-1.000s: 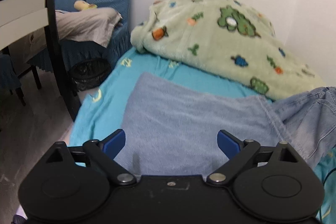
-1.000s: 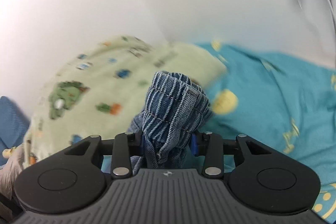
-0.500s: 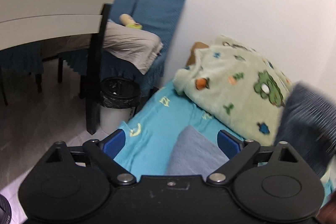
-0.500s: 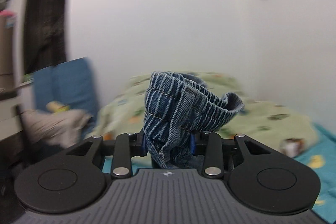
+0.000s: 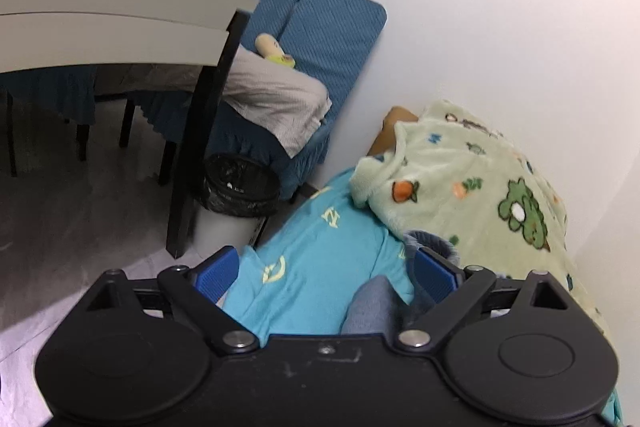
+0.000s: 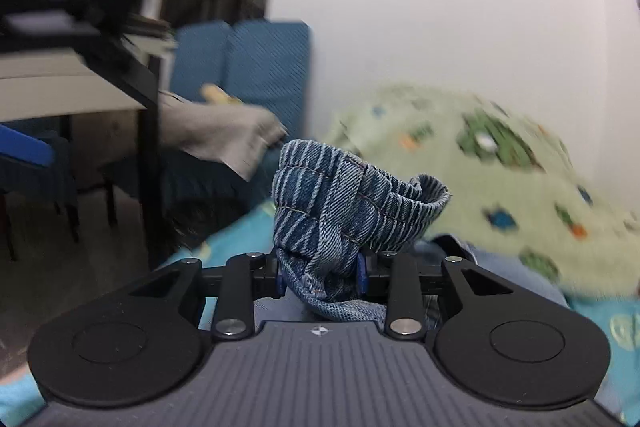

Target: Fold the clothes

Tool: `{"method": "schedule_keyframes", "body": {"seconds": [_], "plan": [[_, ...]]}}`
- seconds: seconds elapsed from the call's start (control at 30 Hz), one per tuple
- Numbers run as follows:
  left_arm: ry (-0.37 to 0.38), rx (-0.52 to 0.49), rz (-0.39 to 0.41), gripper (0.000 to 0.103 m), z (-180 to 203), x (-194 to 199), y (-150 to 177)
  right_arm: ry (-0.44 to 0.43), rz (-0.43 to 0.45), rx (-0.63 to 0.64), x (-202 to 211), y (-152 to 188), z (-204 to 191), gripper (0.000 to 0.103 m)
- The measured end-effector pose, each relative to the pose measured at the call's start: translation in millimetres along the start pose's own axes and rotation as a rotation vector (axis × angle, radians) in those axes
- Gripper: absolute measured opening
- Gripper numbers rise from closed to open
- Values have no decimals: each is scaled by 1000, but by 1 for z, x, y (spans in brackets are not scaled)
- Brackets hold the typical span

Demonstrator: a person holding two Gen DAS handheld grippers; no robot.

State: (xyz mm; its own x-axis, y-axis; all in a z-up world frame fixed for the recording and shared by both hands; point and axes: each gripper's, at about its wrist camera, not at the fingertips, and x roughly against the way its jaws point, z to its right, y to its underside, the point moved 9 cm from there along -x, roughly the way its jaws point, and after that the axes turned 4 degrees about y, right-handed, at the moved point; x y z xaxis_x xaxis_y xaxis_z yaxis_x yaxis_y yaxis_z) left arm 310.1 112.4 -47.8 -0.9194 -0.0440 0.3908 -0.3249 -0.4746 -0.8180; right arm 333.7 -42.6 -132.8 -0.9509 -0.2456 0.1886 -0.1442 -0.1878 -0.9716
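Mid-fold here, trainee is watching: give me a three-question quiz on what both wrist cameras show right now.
1. True or false: the left tongs are shut on the blue towel.
2. What do the right tongs hold? A) green blanket B) striped denim garment C) grey cloth
3. Fill in: the cartoon-print blanket lies on the ____ bedsheet.

Key:
1. False; their jaws stand wide apart, gripping nothing.
2. B, the denim garment bunched between the pads.
3. Turquoise.
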Motion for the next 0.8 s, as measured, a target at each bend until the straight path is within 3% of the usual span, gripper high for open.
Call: {"method": "schedule_keyframes", "body": {"seconds": [0.17, 0.23, 0.3, 0.33, 0.47, 0.6, 0.7, 0.8], "plan": [[5, 11, -30, 94, -9, -4, 4, -96, -113, 56, -26, 36, -33, 40], [31, 27, -60, 94, -10, -8, 7, -141, -112, 60, -22, 42, -37, 54], [50, 42, -88, 94, -10, -14, 11, -208, -103, 98, -13, 43, -48, 92], [53, 40, -100, 94, -9, -16, 14, -236, -98, 127, -7, 42, -53, 96], [65, -15, -157, 94, -1, -25, 28, -273, -88, 201, 11, 39, -47, 97], [89, -81, -191, 94, 10, -28, 40, -258, -61, 103, 37, 26, -2, 96], [80, -127, -202, 94, 15, -34, 49, -162, -49, -23, 47, 21, 53, 96], [64, -144, -231, 94, 17, -46, 59, 1, -62, -110, 46, 30, 109, 96]]}}
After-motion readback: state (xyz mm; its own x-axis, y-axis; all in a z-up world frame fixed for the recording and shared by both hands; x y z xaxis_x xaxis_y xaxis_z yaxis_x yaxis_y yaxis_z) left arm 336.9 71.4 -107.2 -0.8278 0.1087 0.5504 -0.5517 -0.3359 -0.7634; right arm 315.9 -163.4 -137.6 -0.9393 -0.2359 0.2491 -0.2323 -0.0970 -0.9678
